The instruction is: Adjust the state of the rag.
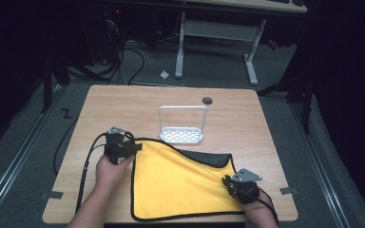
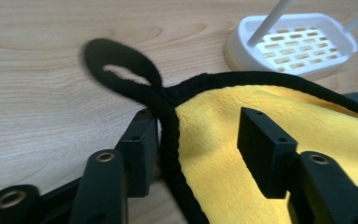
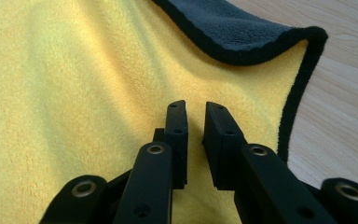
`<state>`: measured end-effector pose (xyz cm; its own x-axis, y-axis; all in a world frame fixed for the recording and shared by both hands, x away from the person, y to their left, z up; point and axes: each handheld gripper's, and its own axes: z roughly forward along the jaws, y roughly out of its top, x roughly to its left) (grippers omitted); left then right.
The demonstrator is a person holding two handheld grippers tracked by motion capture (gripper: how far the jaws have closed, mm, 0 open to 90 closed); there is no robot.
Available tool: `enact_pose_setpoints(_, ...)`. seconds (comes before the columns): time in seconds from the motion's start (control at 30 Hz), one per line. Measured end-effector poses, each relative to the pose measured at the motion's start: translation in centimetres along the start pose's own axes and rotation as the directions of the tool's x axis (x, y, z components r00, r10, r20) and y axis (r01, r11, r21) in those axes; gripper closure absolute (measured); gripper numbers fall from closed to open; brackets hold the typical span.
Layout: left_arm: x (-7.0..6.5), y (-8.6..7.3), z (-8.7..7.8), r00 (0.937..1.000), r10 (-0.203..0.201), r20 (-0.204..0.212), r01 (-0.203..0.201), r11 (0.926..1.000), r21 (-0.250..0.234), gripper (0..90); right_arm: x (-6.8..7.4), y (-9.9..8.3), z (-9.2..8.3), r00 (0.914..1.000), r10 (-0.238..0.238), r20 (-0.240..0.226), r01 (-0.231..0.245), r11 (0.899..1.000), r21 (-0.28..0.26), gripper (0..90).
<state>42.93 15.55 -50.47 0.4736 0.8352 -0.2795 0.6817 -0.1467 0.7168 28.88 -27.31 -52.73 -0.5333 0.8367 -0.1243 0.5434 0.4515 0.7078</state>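
A yellow cloth (image 1: 180, 185) with black trim lies spread on the wooden table (image 1: 123, 104), its far right part folded over to show a grey underside (image 1: 209, 158). My left gripper (image 1: 135, 148) stands open at the cloth's far left corner. In the left gripper view the black trim (image 2: 168, 121) and its hanging loop (image 2: 121, 65) run between the wide jaws of that gripper (image 2: 200, 123), with neither pad pressing. My right gripper (image 1: 225, 180) sits at the cloth's near right corner. In the right gripper view its jaws (image 3: 196, 109) are nearly together, pinching yellow cloth (image 3: 74, 93).
A white perforated dish with a tall wire handle (image 1: 181, 134) stands just beyond the cloth at mid-table. A dark cable hole (image 1: 207, 100) lies near the table's far edge. Gripper cables trail off the left front. Bare wood lies left and right of the cloth.
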Motion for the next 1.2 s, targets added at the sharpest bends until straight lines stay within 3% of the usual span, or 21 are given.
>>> enact_pose_setpoints(0.07,-0.1,-0.5,-1.1,0.9999,0.000,-0.012,-0.001,0.9997,-0.025,43.5,0.0,0.0,0.0,1.0000,-0.002,-0.001,0.002,1.000,0.001,80.2)
enact_pose_setpoints(0.17,-0.6,-1.7,-2.6,0.9998,-0.017,0.007,0.018,0.9980,-0.060,43.8,0.0,0.0,0.0,1.0000,-0.009,-0.001,0.009,1.000,0.002,80.0)
enact_pose_setpoints(0.23,-1.2,-2.7,-3.2,0.9986,-0.020,0.049,0.023,0.9973,-0.069,48.8,-0.1,0.0,0.0,1.0000,-0.006,-0.003,0.006,1.000,0.001,80.0)
enact_pose_setpoints(0.37,-3.7,-4.9,-2.9,0.9925,0.068,0.101,-0.068,0.9977,-0.001,62.8,-0.1,0.0,0.0,1.0000,0.000,-0.003,0.000,1.000,0.002,79.1)
enact_pose_setpoints(0.47,-4.6,-6.0,-2.5,0.9872,0.093,0.129,-0.097,0.9951,0.020,69.0,-0.2,0.0,0.0,1.0000,0.004,-0.004,-0.004,1.000,0.000,78.6)
enact_pose_setpoints(0.57,-4.9,-6.9,-1.9,0.9866,0.114,0.117,-0.120,0.9916,0.049,71.2,-0.2,-0.1,-0.1,0.9999,0.016,0.002,-0.016,1.000,0.001,76.3)
enact_pose_setpoints(0.63,-4.8,-7.3,-1.7,0.9858,0.122,0.115,-0.127,0.9910,0.041,71.6,-0.2,0.0,-0.1,0.9996,0.028,0.005,-0.028,1.000,-0.004,75.5)
enact_pose_setpoints(0.73,-4.9,-7.7,-2.0,0.9849,0.143,0.098,-0.147,0.9885,0.035,76.4,-0.4,0.3,-0.3,0.9988,0.048,0.010,-0.047,0.999,-0.021,75.1)
enact_pose_setpoints(0.93,-5.1,-8.6,-3.3,0.9789,0.187,0.082,-0.191,0.9806,0.044,76.6,0.2,-0.5,-0.6,0.9980,0.060,-0.020,-0.060,0.998,0.009,75.8)
enact_pose_setpoints(1.03,-4.5,-8.7,-3.6,0.9816,0.176,0.074,-0.179,0.9828,0.044,77.3,0.9,-0.4,-1.0,0.9988,0.042,-0.027,-0.041,0.999,0.002,75.1)
enact_pose_setpoints(1.1,-4.1,-8.6,-3.6,0.9827,0.173,0.065,-0.176,0.9835,0.041,78.4,1.0,0.3,-1.2,0.9986,0.047,-0.024,-0.048,0.998,-0.041,72.7)
enact_pose_setpoints(1.2,-3.6,-8.4,-3.4,0.9832,0.175,0.052,-0.176,0.9839,0.029,78.7,0.7,1.3,-0.9,0.9986,0.052,-0.014,-0.053,0.997,-0.063,61.8)
